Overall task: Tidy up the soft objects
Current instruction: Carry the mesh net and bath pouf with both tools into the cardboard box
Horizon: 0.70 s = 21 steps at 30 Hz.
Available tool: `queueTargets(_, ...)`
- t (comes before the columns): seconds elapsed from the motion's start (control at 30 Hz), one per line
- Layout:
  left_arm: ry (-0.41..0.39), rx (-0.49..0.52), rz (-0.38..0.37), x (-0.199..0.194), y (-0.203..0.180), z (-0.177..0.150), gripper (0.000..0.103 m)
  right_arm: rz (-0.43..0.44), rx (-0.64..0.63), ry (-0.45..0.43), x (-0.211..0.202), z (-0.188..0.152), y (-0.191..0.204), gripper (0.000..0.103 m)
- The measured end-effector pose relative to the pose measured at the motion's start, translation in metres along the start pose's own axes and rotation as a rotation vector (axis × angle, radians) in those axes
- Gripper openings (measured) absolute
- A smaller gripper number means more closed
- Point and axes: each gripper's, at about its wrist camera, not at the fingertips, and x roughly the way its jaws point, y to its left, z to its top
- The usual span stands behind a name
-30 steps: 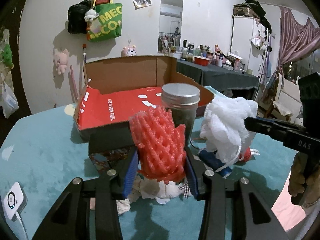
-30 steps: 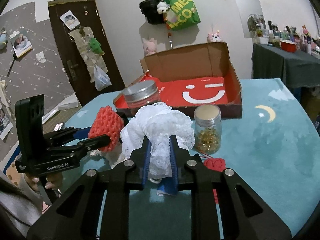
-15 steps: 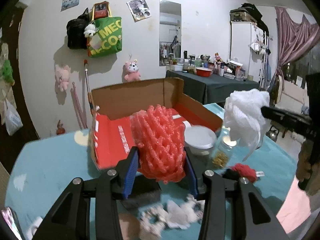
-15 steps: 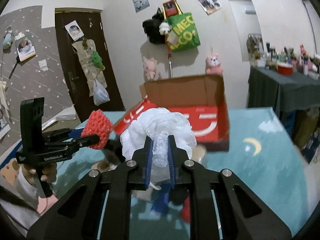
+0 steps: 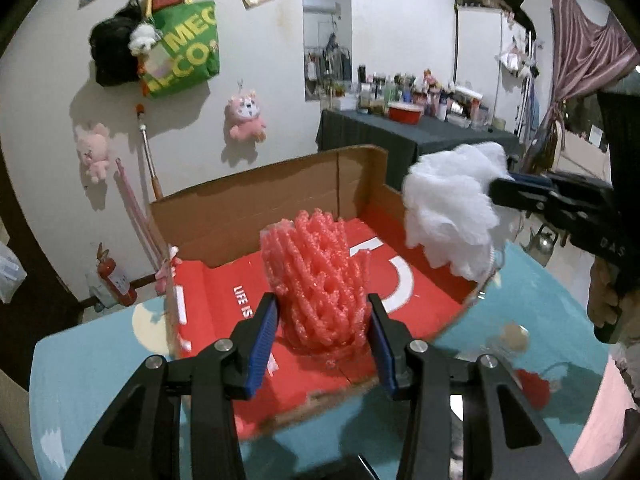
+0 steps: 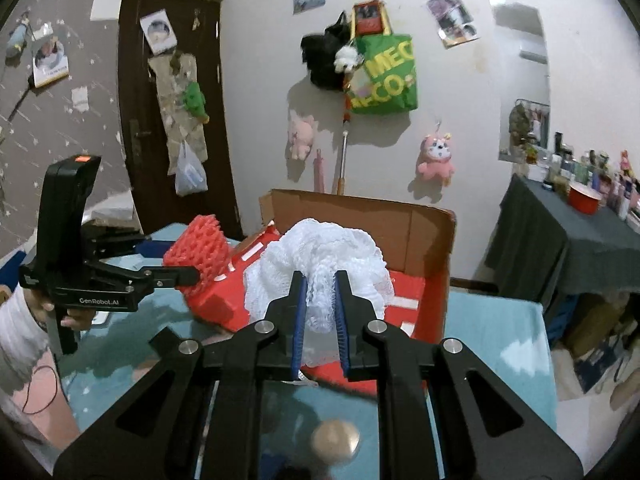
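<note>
Two soft things are held in the air, one in each tool. The left hand-held gripper (image 5: 323,334) is closed on one red foam net sleeve (image 5: 316,276), pressed between its blue pads, above the red floor of the open cardboard box (image 5: 256,204). The right hand-held gripper (image 6: 320,312) is clamped tight on one white mesh bath pouf (image 6: 320,252), which hangs over the right wall of the same box. The box is only one; it lies on the bench (image 5: 92,376) with a light blue cover, and white print on its red inside reads "LIFE IS". In front of the box, low in the right wrist view, one jar with a round lid (image 6: 335,438) is seen blurred, and a small red thing (image 5: 532,386) lies beside it on the cover. On the wall behind hang one green bag (image 6: 386,80) with the letters "MEC" and "CO", and two pink plush toys (image 6: 435,156). The body of the left tool bears the writing "GenRobot.AI".
</note>
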Motion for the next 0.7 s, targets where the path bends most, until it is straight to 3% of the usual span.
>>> queueTargets(0.2, 0.106, -0.007, -0.002, 0.075, 0.018, 0.025, 0.046, -0.036, -0.013, 0.117, 0.086, 0.027, -0.024, 0.012)
queueTargets(0.43, 0.231, -0.011, 0.033, 0.158, 0.038, 0.039, 0.046, -0.081, -0.011, 0.299, 0.191, 0.036, -0.032, 0.012)
queueTargets(0.7, 0.310, -0.112, 0.031, 0.203, 0.060, 0.033, 0.047, -0.123, 0.053, 0.471, 0.273, 0.023, -0.053, 0.013)
